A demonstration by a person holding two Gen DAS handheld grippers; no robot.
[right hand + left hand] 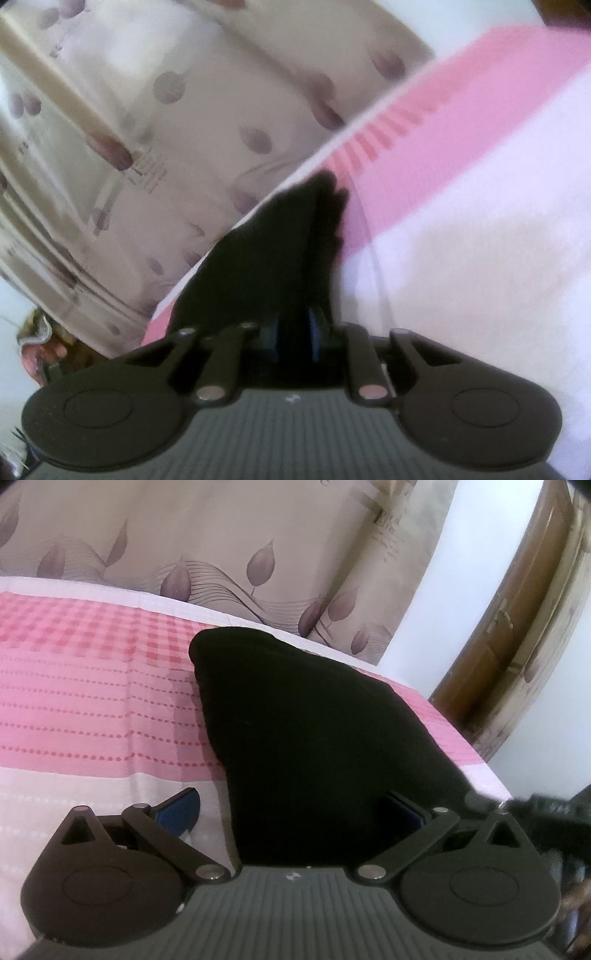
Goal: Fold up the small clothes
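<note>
Black cloth [306,731] is filling the space just ahead of my left claw [291,808], lying as a dark folded garment on the bed [92,701], which is spreading wide beneath it in a pink and white checked cover. Behind the bed, a beige curtain [221,535] printed with mauve leaves is hanging, and a brown wooden door [498,627] is showing at the right. My left claw is standing spread wide, released, its blue pads [177,808] either side of the cloth's near edge. My right claw [295,328] is clenching on the same black cloth [266,258], which is running out from between its narrowed fingers; that view is blurring.
</note>
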